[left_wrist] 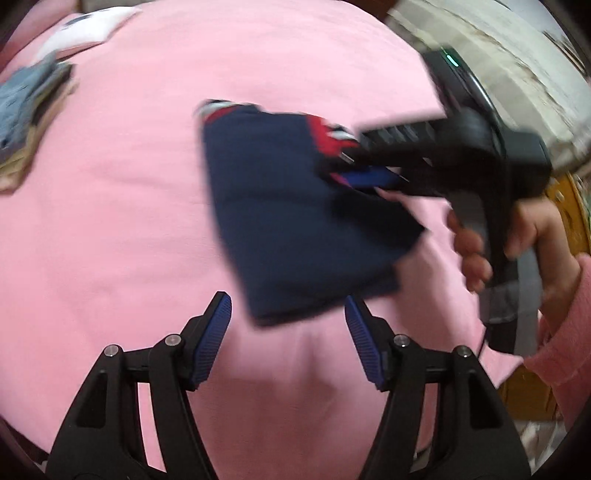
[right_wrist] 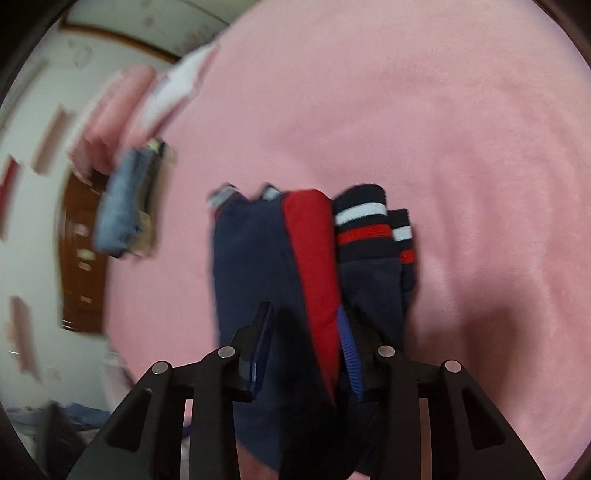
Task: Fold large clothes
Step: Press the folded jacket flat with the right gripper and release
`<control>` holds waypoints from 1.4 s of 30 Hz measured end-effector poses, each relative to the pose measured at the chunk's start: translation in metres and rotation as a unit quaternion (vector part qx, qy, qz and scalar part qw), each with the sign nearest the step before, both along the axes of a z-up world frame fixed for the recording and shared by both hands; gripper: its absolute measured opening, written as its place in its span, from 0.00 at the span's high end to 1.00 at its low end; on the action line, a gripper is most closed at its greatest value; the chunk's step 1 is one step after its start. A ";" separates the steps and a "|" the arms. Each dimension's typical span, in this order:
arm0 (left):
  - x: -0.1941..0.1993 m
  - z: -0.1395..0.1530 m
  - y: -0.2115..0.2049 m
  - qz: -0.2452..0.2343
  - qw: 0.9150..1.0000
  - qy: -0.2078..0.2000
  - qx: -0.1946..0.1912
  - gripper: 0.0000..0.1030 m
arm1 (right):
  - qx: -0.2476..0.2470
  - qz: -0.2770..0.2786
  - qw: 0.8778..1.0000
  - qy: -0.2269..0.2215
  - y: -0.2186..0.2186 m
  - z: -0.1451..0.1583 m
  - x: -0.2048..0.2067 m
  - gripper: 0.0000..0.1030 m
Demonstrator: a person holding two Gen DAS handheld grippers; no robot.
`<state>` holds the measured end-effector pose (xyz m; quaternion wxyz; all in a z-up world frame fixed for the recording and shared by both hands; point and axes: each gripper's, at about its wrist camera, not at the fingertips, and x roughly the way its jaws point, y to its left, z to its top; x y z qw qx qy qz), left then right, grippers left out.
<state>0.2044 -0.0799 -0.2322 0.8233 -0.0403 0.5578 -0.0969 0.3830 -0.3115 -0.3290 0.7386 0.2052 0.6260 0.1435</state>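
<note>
Left wrist view: left gripper [left_wrist: 288,310] at 6 o'clock, jaws well apart, blue pads clear of everything, nothing between them but pink blanket [left_wrist: 129,221]; folded navy garment [left_wrist: 291,221] lying at centre on that blanket, its near edge just beyond the fingertips, red and white trim along its far edge toward 12 o'clock. Right gripper [left_wrist: 341,168] entering from 3 o'clock, fingertips over the garment's upper right corner, carried by a hand [left_wrist: 517,236] in a pink sleeve [left_wrist: 565,339]; picture blurred there, grip not readable from this side. Stack of folded clothes [left_wrist: 26,110], blue denim on top, at 9 to 10 o'clock near the blanket's edge; white printed cloth [left_wrist: 88,26] at 11 o'clock. Right wrist view: right gripper [right_wrist: 306,332] at 6 o'clock, jaws partly apart, navy and red fabric of the garment [right_wrist: 251,266] filling the gap; left pad beside the navy cloth, right pad close against the red panel, firm pressing not discernible through the blur and shadow. Striped cuffs [right_wrist: 364,221] in navy, white and red toward 1 o'clock; denim stack [right_wrist: 122,206] at 9 o'clock
</note>
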 end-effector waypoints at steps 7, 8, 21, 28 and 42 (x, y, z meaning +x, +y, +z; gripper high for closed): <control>0.032 0.005 0.039 0.100 0.994 -0.038 0.029 0.41 | 0.023 0.004 0.998 -0.065 0.001 0.014 -0.013 0.95; 0.035 0.005 0.043 0.109 0.993 -0.041 0.031 0.41 | 0.025 0.002 0.997 -0.071 0.001 0.013 -0.014 0.96; 0.055 0.009 0.044 0.095 0.995 -0.034 0.021 0.41 | -0.004 -0.102 0.992 -0.081 -0.073 0.048 -0.069 0.97; 0.065 0.001 0.021 0.051 0.997 -0.021 0.048 0.41 | -0.102 -0.130 0.986 -0.004 -0.087 0.005 -0.074 0.97; 0.106 0.002 0.030 0.081 0.996 -0.007 0.021 0.60 | 0.077 0.061 0.990 -0.103 -0.018 0.075 -0.046 0.97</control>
